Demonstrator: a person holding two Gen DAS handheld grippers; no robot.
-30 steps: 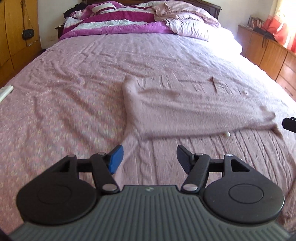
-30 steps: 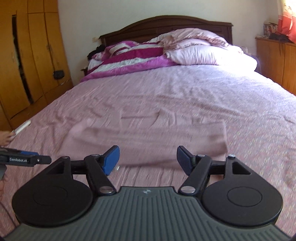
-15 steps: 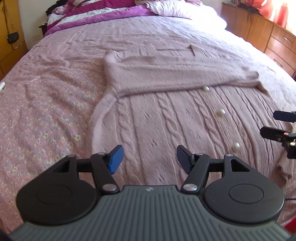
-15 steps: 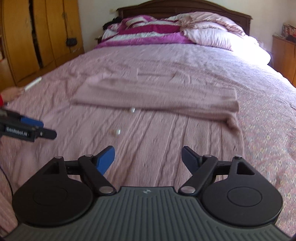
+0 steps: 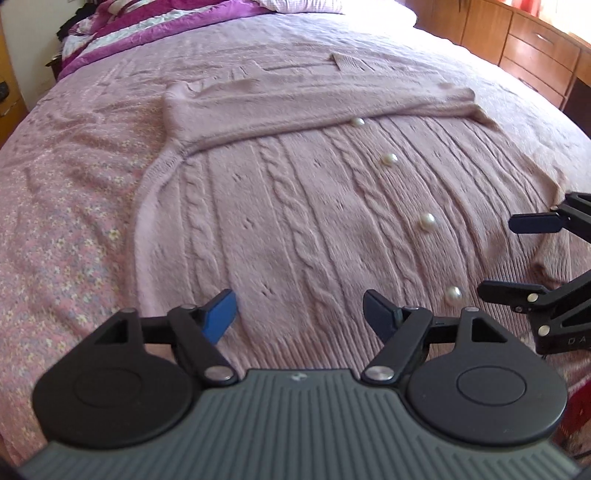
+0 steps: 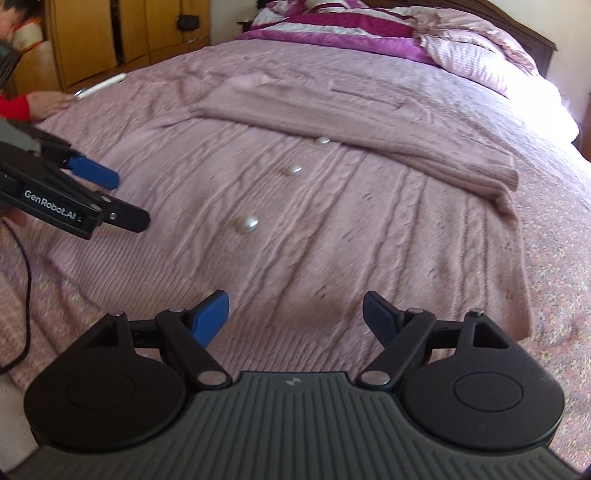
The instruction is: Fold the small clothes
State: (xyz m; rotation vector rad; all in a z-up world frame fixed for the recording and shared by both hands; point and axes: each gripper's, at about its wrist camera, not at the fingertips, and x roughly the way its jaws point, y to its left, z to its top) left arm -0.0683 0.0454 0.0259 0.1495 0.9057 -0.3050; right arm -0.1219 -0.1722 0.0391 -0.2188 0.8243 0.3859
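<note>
On the bed [image 5: 66, 206] lies the cardigan [image 5: 295, 221], flat, sleeves folded across its top, pearl buttons [image 5: 427, 222] running up the front. Left hand-held gripper [image 5: 299, 314] and right hand-held gripper [image 6: 295, 314] both hover over the hem, jaws wide apart, nothing held. Suggest pinching the two hem corners together and carrying the hem up to the sleeves evenly, so the knit doesn't skew. Bedspread is wrinkled and pink; wardrobe [image 6: 122, 33], drawers [image 5: 532, 44] and a piled duvet [image 6: 332, 26] stand around it.

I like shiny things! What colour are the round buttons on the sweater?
The buttons are pearly white, clearest in the left wrist view.
</note>
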